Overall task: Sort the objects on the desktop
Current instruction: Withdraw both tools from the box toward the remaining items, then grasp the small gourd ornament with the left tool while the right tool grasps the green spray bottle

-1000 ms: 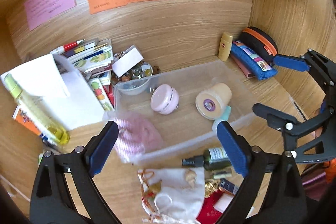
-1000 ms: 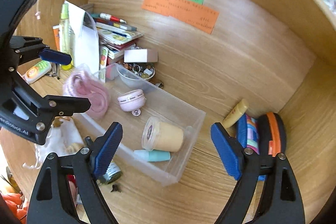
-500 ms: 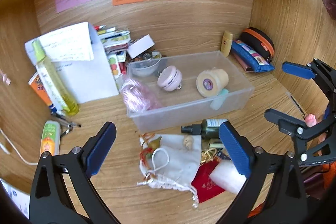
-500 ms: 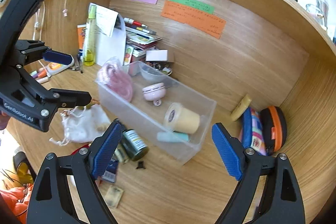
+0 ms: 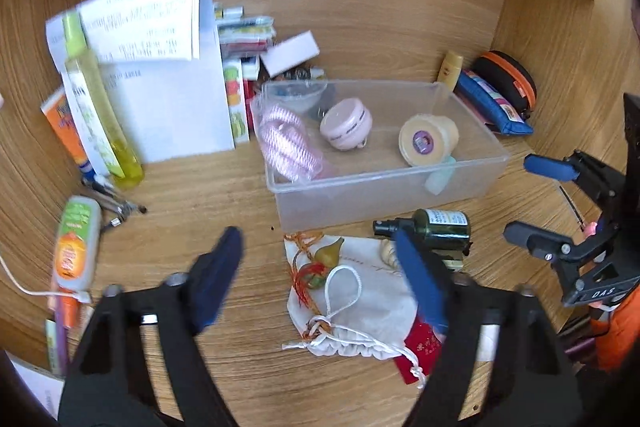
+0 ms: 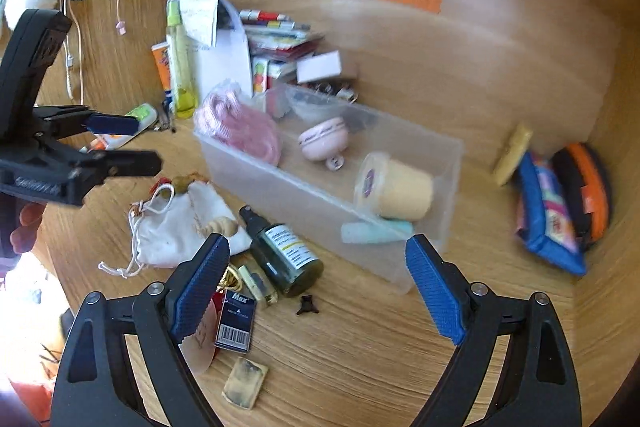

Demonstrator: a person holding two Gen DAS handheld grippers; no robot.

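Note:
A clear plastic bin [image 5: 472, 183] [image 6: 304, 203] sits mid-desk. It holds a pink striped cloth [image 5: 286, 147], a pink round case [image 5: 346, 123], a cream tape roll [image 5: 428, 143] and a mint tube [image 6: 376, 231]. In front of it lie a white drawstring pouch [image 5: 360, 311] [image 6: 180, 227] and a dark green spray bottle [image 5: 432, 225] [image 6: 286, 251]. My left gripper [image 5: 320, 279] is open and empty above the pouch. My right gripper [image 6: 316, 303] is open and empty, near the bottle.
A yellow spray bottle [image 5: 100, 115], white papers [image 5: 168, 67] and books stand at back left. An orange-green tube [image 5: 76, 243] lies left. A blue pouch [image 6: 548, 211] and black-orange case [image 6: 588, 187] sit at right. Small cards [image 6: 236, 319] lie in front.
Both grippers have pulled back from the bin toward the desk's front. The pink striped cloth now lies in the bin. More of the loose items in front show.

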